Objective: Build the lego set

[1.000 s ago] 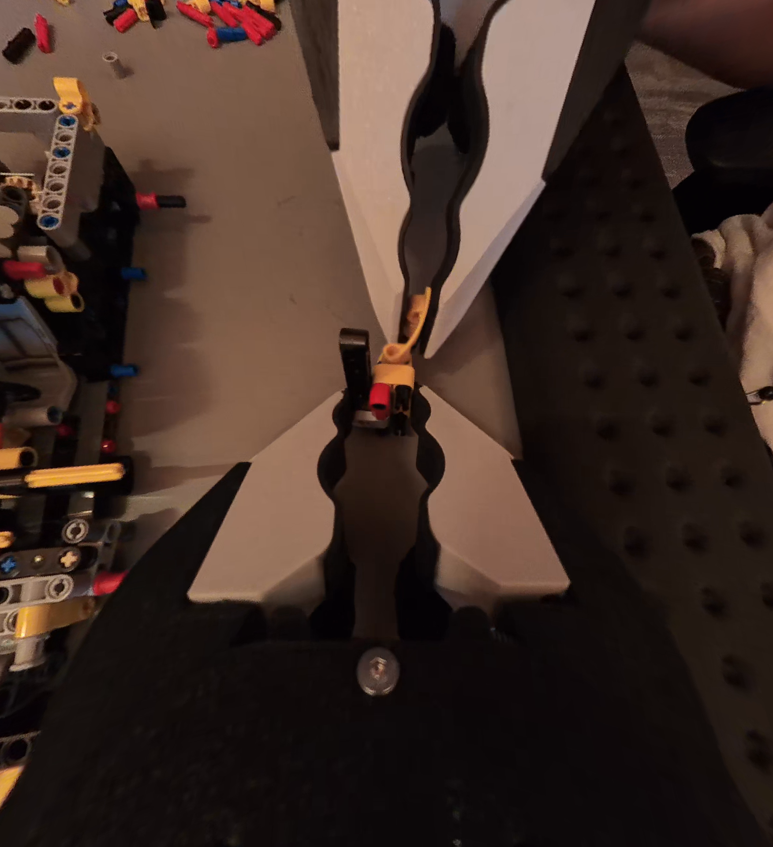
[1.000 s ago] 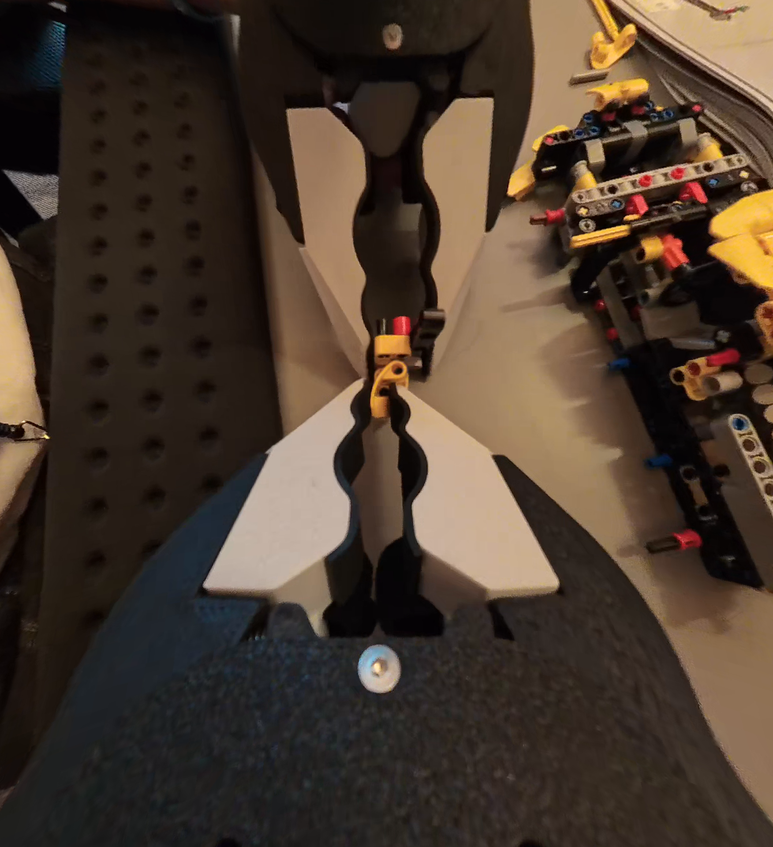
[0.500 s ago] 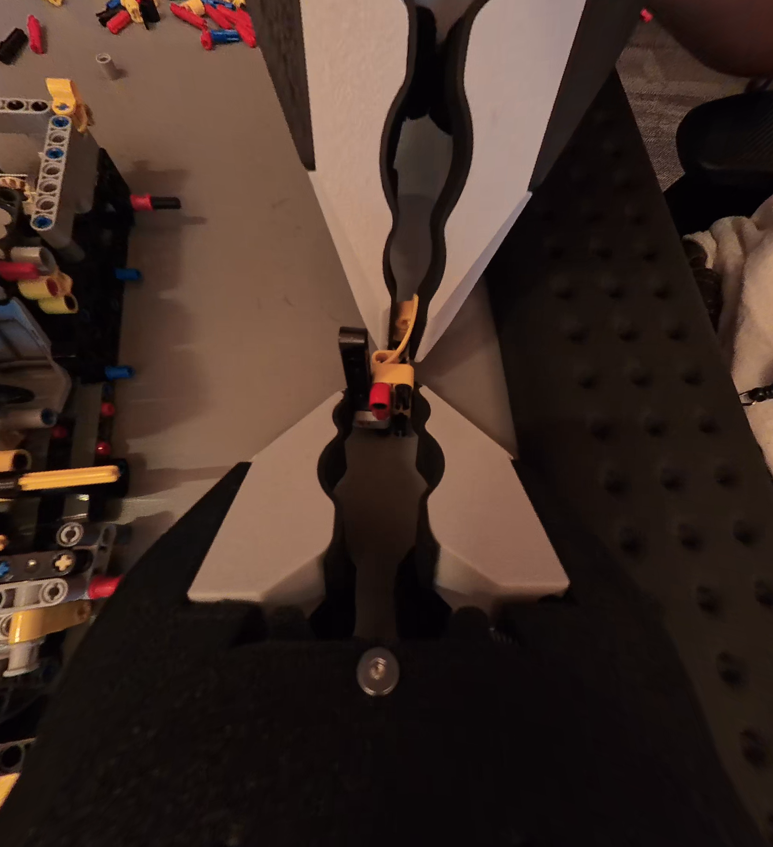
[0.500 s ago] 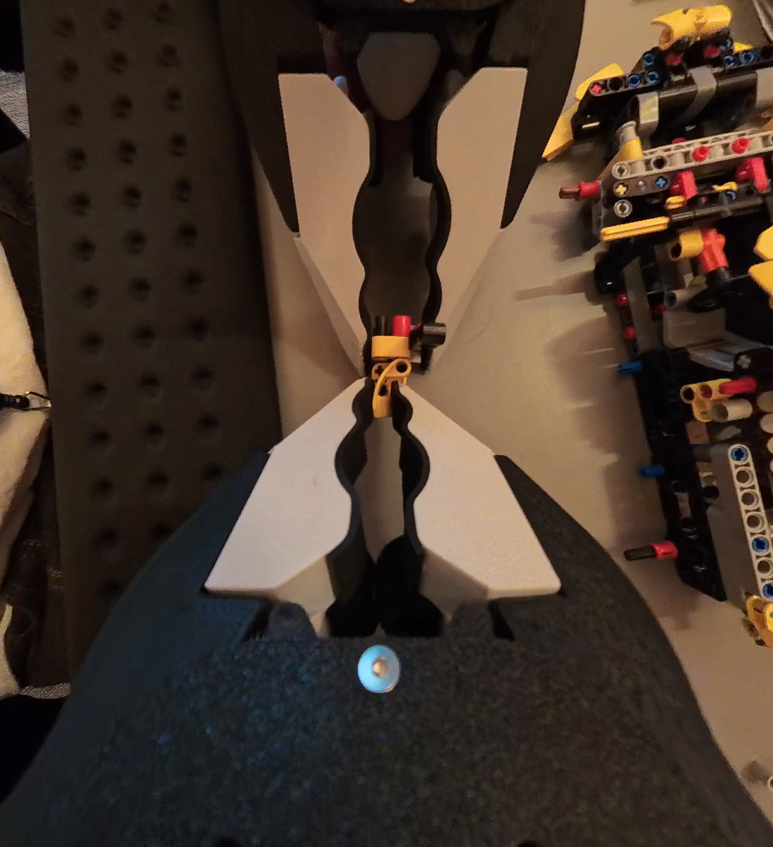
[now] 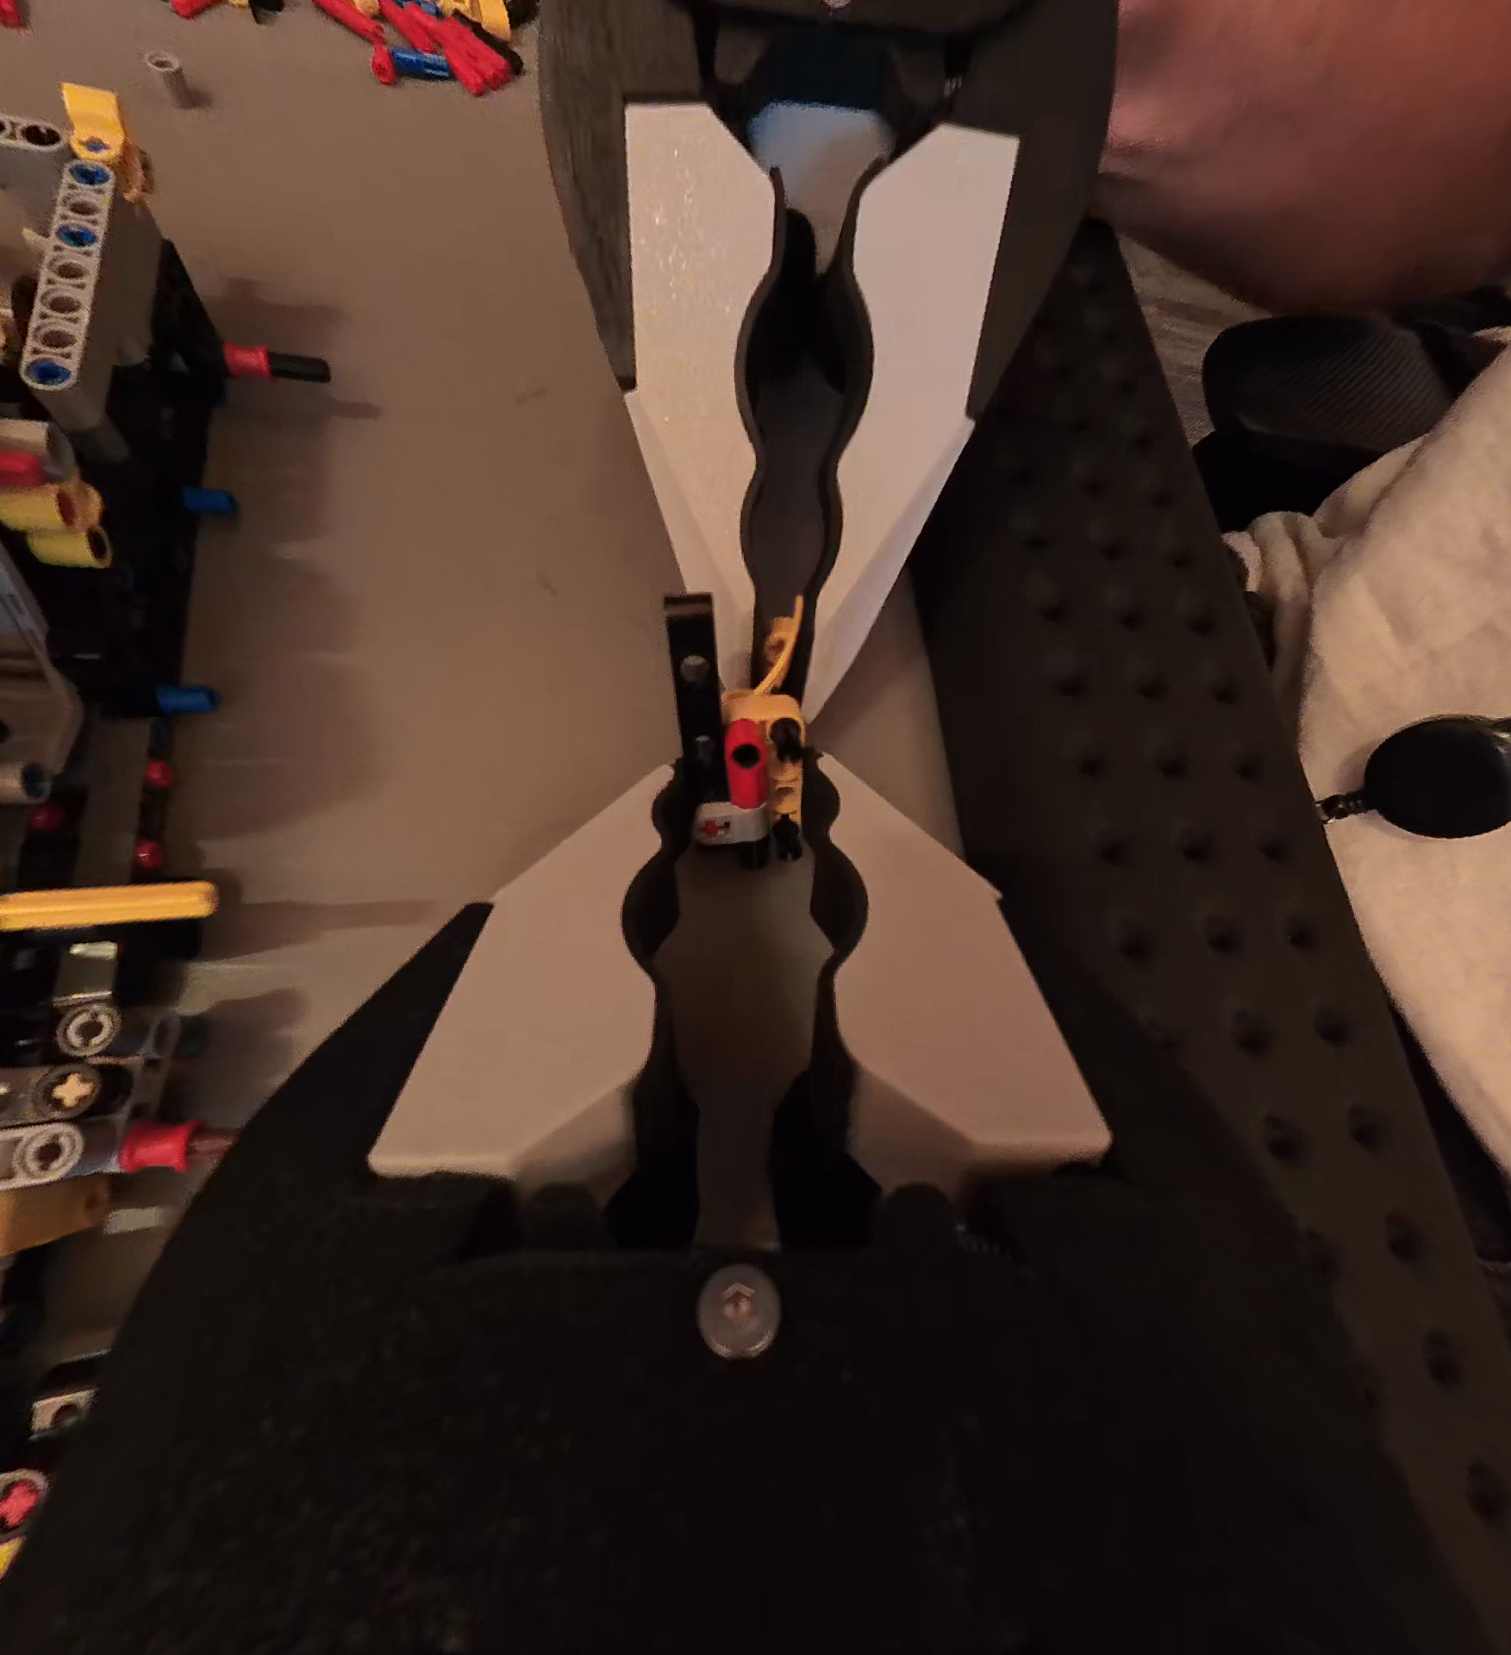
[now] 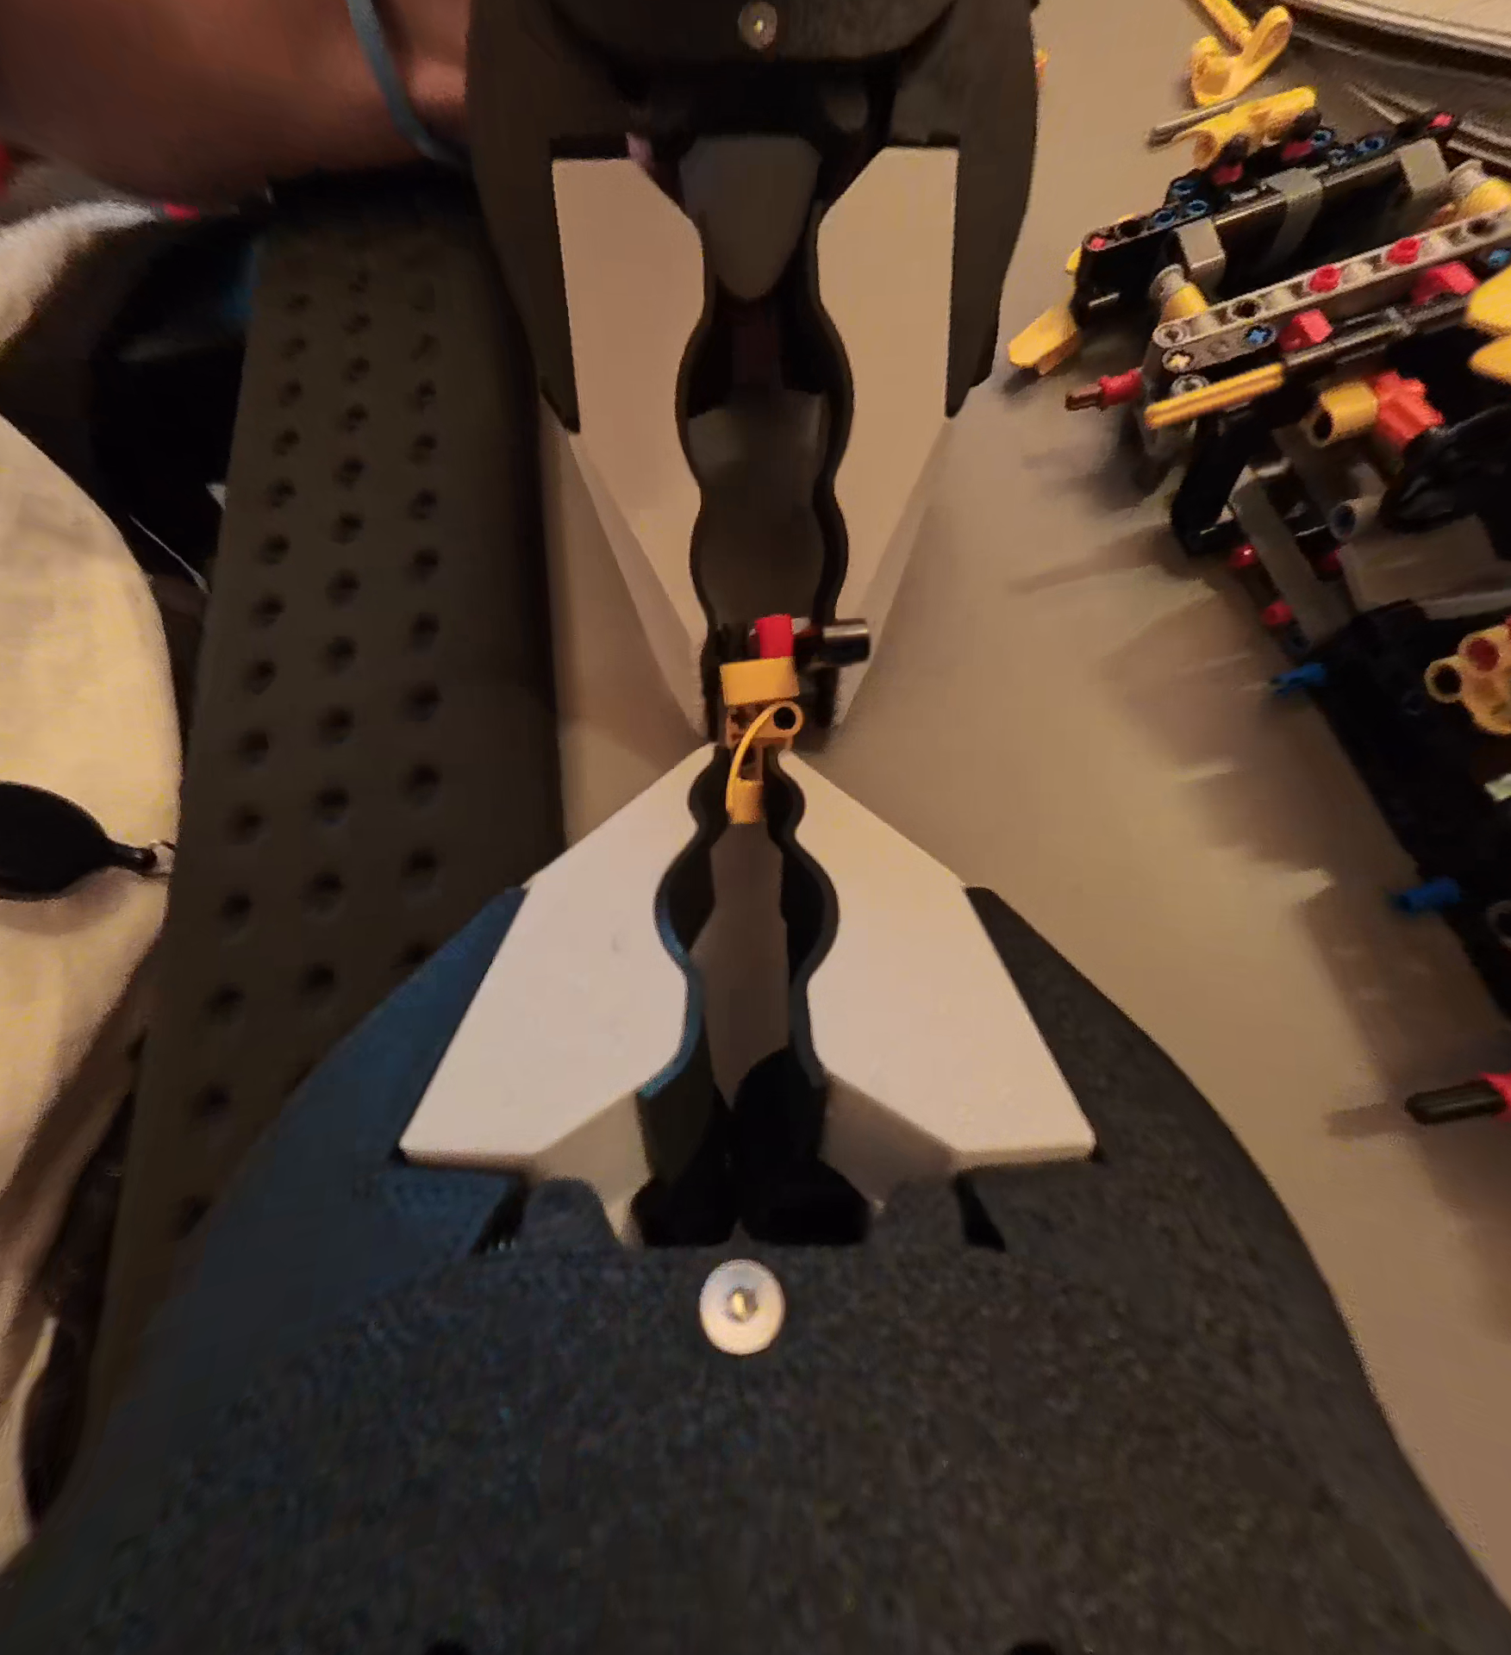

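Observation:
My left gripper (image 5: 738,810) is shut on a small sub-assembly (image 5: 744,761): a yellow block, a red pin, a black beam and a grey piece. My right gripper (image 6: 747,761) is shut on a thin curved yellow piece (image 6: 744,779). The two grippers meet tip to tip above the table. The yellow piece's ring end touches the sub-assembly's yellow block (image 6: 759,681). In the left wrist view the right gripper (image 5: 789,667) comes in from the top with the yellow piece (image 5: 783,640). In the right wrist view the left gripper (image 6: 769,707) comes in from the top.
The large black, grey and yellow model (image 5: 62,627) lies at the left; in the right wrist view it (image 6: 1405,448) is at the right. Loose pins (image 5: 429,45) lie at the far edge. A black perforated strip (image 5: 1181,896) and a cream cloth (image 5: 1450,627) border the table. The tips of both grippers are at nearly the same place.
The grippers have stayed tip to tip. The right gripper has swung slightly, so the model has shifted in its view. The yellow piece stays against the sub-assembly's yellow block.

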